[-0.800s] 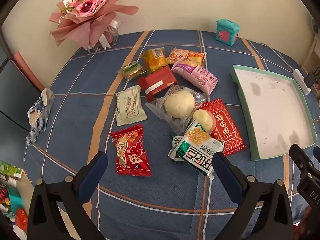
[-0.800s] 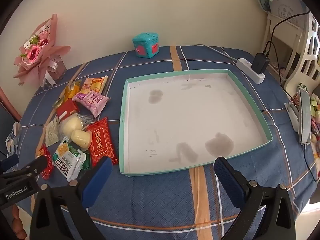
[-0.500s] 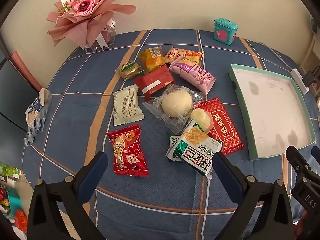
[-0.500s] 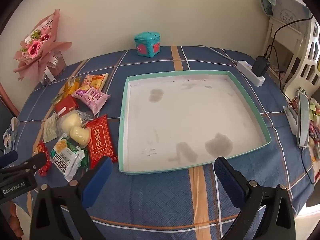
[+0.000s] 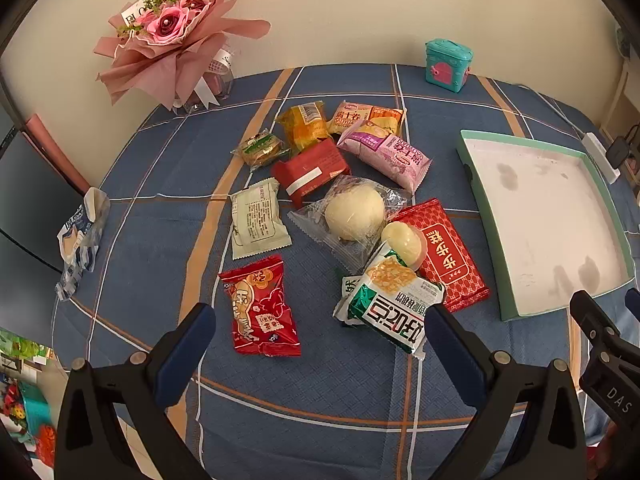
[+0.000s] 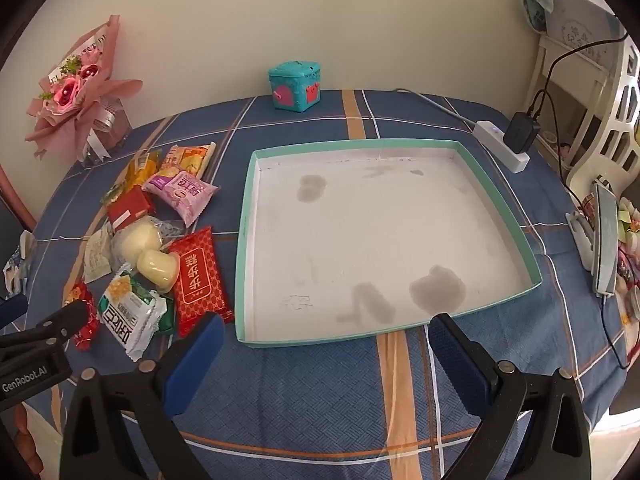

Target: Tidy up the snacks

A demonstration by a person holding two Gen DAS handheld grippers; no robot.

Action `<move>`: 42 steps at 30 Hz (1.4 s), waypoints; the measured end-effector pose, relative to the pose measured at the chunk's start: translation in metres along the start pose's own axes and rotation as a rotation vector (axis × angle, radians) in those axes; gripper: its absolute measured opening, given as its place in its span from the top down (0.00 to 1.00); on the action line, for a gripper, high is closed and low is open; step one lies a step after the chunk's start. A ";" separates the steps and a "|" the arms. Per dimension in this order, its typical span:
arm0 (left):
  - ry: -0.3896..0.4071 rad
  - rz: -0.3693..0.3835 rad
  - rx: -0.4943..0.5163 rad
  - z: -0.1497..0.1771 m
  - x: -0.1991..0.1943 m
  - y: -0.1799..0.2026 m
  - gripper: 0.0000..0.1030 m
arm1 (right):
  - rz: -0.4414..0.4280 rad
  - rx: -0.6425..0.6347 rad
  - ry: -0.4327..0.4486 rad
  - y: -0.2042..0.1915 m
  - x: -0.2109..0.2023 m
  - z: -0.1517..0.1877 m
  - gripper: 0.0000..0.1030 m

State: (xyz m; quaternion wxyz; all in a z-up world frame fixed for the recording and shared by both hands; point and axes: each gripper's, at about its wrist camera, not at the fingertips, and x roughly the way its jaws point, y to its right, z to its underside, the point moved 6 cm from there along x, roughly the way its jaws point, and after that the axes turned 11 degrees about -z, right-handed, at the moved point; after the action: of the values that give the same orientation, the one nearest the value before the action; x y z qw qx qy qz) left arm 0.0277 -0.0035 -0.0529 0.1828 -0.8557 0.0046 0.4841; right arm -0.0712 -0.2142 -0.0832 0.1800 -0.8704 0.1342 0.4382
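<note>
Several wrapped snacks lie in a loose pile on the blue plaid tablecloth: a small red packet (image 5: 262,310), a green-and-white packet (image 5: 394,306), a flat red packet (image 5: 446,254), a clear-wrapped white bun (image 5: 354,212), a purple packet (image 5: 386,152). An empty white tray with a teal rim (image 6: 246,224) sits right of the pile, also in the left wrist view (image 5: 480,212). My left gripper (image 5: 320,336) is open above the near snacks. My right gripper (image 6: 326,344) is open at the tray's near edge.
A pink flower bouquet (image 5: 176,36) and a teal toy box (image 5: 448,64) stand at the back by the wall. A power strip with charger (image 6: 504,144) lies right of the tray. A crumpled wrapper (image 5: 78,236) sits at the left table edge.
Both grippers have drifted slightly back and up; the scene sits a little lower and farther in each view. No snack has moved.
</note>
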 end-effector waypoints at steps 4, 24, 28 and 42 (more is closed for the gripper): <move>0.003 -0.004 0.007 0.000 -0.001 0.001 0.00 | 0.001 -0.001 -0.002 0.000 0.000 0.000 0.00; -0.012 -0.009 0.002 0.001 0.002 -0.001 0.00 | 0.010 -0.002 -0.005 0.001 0.000 0.001 0.00; -0.012 -0.008 0.002 0.001 0.002 -0.001 0.00 | 0.016 -0.003 -0.007 0.001 0.000 0.001 0.00; -0.014 -0.007 0.001 0.001 0.002 -0.002 0.00 | 0.026 0.000 -0.019 0.003 0.002 0.002 0.00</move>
State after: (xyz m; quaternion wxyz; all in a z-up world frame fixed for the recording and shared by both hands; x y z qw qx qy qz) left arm 0.0282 -0.0012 -0.0550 0.1849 -0.8524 0.0004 0.4892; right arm -0.0723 -0.2157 -0.0867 0.1757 -0.8643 0.1439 0.4489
